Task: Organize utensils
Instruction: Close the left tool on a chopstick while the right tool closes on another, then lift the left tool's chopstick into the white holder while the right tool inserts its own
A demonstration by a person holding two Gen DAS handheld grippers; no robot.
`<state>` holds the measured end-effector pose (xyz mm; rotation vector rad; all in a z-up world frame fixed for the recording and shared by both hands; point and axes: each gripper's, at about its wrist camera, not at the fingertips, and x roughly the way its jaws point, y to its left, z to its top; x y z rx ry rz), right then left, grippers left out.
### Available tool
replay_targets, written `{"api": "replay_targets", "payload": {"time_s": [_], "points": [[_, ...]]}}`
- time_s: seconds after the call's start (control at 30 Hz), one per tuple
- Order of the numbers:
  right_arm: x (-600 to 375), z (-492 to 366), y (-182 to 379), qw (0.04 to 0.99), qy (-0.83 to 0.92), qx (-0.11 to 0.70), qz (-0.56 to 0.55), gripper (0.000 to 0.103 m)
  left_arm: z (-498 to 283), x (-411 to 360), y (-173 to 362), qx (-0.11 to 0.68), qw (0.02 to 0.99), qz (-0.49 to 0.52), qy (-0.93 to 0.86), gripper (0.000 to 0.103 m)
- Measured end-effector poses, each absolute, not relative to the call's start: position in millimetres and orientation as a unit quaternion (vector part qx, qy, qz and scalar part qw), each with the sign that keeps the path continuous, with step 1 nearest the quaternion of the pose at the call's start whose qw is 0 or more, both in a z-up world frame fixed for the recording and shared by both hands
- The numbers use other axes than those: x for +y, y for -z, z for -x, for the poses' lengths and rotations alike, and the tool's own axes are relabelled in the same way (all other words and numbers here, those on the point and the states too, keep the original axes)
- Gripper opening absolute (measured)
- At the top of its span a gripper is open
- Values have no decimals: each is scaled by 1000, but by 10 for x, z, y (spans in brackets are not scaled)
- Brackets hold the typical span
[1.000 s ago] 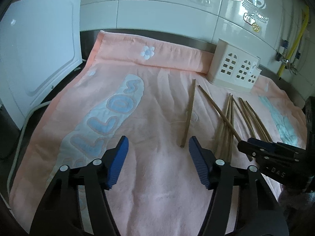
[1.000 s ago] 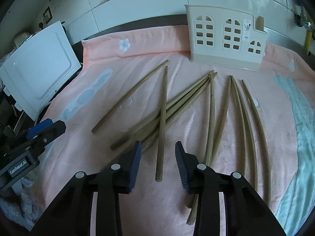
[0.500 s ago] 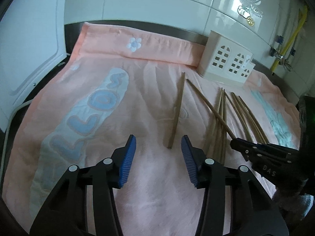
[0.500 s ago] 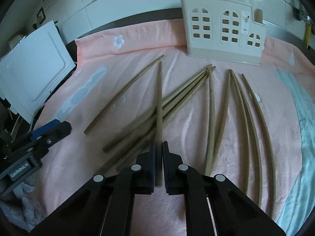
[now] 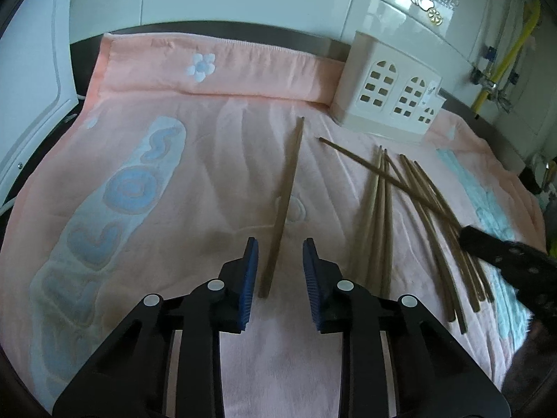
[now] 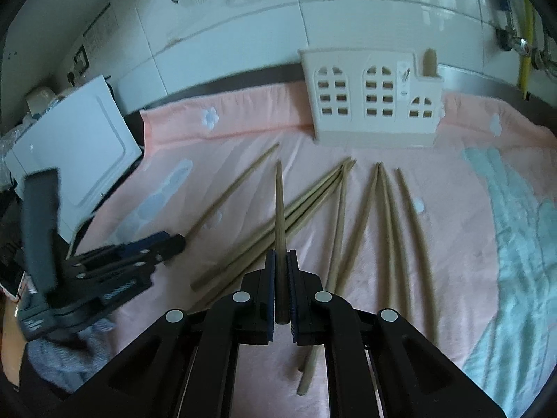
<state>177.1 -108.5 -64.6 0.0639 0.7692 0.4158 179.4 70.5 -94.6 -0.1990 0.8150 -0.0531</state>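
Several wooden chopsticks [image 6: 386, 226] lie fanned out on a pink towel [image 5: 209, 174]. A cream house-shaped utensil holder [image 6: 372, 104] stands upright at the towel's far edge, also visible in the left wrist view [image 5: 390, 101]. My right gripper [image 6: 281, 289] is shut on one chopstick [image 6: 279, 209], which is raised above the pile and points toward the holder. My left gripper [image 5: 280, 278] straddles the near end of a lone chopstick [image 5: 285, 195] lying on the towel. Its jaws are closing, and the pads are not touching the stick.
A white flat panel [image 5: 31, 69] leans at the left, off the towel. A tiled wall runs behind the holder, with a yellow pipe [image 5: 501, 66] at the far right. The left gripper's body [image 6: 132, 261] and a grey sleeve [image 6: 69, 341] fill the lower left of the right wrist view.
My right gripper shut on a chopstick and lifted it off the pile. My left gripper moved forward over the lone chopstick and its jaws narrowed around it.
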Motion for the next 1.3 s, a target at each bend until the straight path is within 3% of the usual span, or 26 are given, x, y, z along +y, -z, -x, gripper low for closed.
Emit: {"api": "replay_targets", "payload": {"time_s": [0.3,0.43,1.3], "points": [[-1209,-1738,445,913,-211,348,-33,7,-1972,706,1060,418,903,98,24,20],[-1252,-1742,384,915,-217,340,-33,7,-2012,685,1059,422,903,82,15,9],[-1763,-2082,-407,929,-223,293,-35,7,-1808,432,-15,312,947,46,67,5]]}}
